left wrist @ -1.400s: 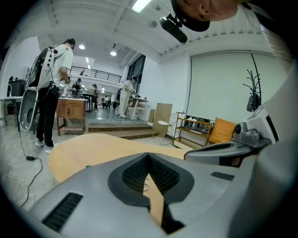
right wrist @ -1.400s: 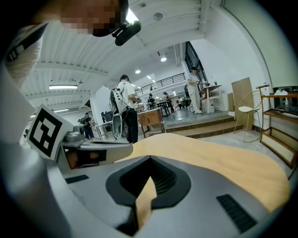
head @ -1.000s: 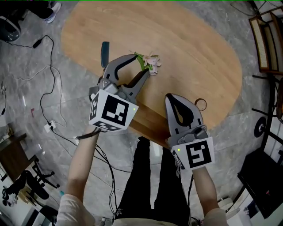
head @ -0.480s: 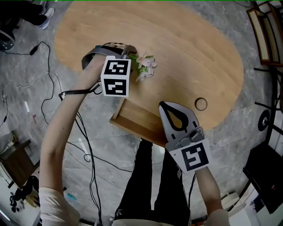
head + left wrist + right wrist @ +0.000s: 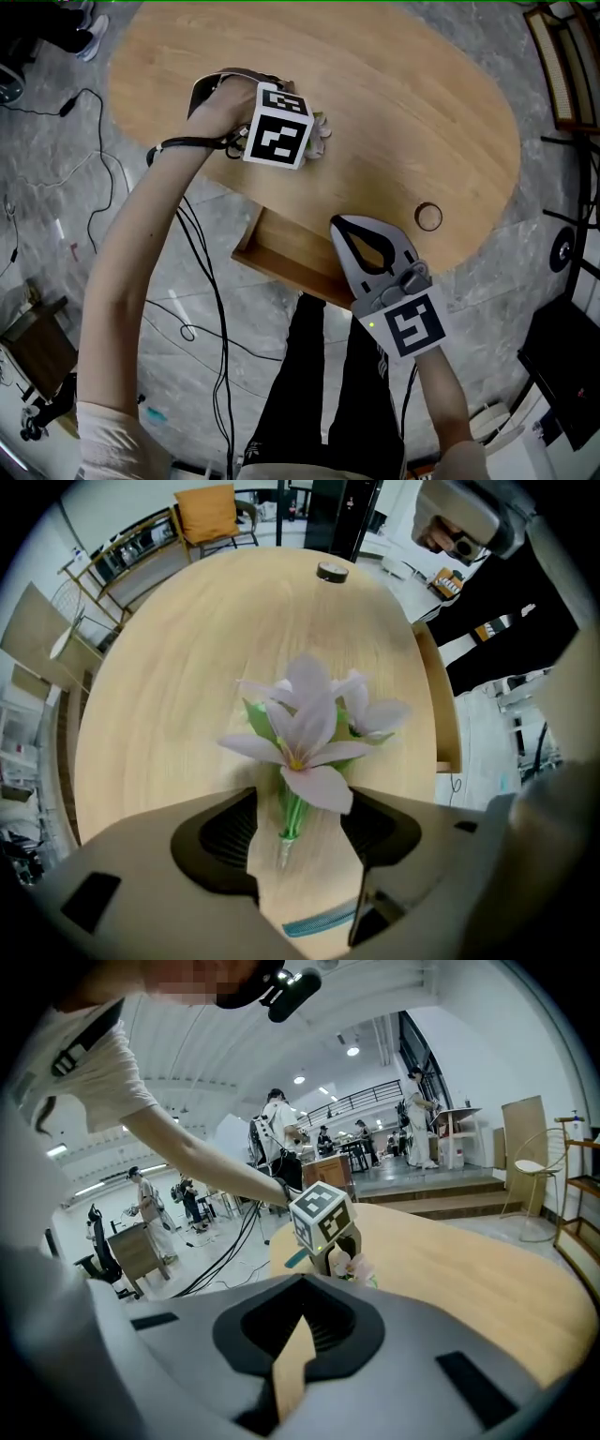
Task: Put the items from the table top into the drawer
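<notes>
- An oval wooden table (image 5: 403, 103) is seen from steeply above, with a drawer (image 5: 286, 253) pulled open at its near edge, in front of the person's legs.
- An artificial flower (image 5: 302, 733) with pale lilac petals and a green stem is lying on the table top, beyond the drawer's back left corner and outside the drawer.
- The left gripper (image 5: 300, 829) is pointed straight down over the flower. From above, most of the flower is covered by the gripper's marker cube.
- The left gripper's jaws have just been opening and are spread wide. The green stem is set between them, and it is not pressed by either pad.
- A teal comb (image 5: 319, 919) is seen in the left gripper view. It is lying on the table top outside the drawer, just past the stem's cut end.
- The right gripper (image 5: 343, 222) is held over the drawer's right end, angled down towards the table edge. Its jaws are brought together at the tips, and nothing is gripped between them.
- A small round item (image 5: 428, 217) is left on the table top to the right of the drawer, well apart from the flower.
</notes>
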Demonstrator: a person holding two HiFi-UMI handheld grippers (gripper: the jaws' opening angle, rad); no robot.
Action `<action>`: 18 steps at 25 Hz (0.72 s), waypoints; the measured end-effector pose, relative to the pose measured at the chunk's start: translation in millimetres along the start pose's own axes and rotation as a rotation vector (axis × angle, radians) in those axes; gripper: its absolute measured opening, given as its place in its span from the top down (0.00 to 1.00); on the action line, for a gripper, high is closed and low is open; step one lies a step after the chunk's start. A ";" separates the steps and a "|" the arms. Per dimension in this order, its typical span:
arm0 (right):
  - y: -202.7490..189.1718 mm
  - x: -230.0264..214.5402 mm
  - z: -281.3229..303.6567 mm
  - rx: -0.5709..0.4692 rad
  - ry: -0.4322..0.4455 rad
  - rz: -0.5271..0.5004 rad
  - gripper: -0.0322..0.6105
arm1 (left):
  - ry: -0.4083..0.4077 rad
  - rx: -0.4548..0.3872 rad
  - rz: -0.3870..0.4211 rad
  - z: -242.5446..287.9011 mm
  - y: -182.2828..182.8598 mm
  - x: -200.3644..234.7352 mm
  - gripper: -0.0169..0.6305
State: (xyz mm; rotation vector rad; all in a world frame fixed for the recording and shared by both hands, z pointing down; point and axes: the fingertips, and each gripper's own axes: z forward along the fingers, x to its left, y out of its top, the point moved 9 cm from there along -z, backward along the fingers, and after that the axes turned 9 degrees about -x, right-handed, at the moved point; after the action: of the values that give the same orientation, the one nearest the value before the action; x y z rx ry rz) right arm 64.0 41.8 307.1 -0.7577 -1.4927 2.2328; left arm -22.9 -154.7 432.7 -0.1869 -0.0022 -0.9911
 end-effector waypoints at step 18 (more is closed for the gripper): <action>-0.3 12.1 2.1 0.062 0.131 -0.036 0.94 | -0.022 0.031 -0.103 -2.6 5.7 6.4 0.94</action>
State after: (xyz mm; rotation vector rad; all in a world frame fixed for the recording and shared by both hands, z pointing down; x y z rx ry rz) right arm 53.1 47.1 305.1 -0.8337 -1.3586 2.1490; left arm -14.8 -157.5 429.8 -0.1700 -0.0475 -1.0910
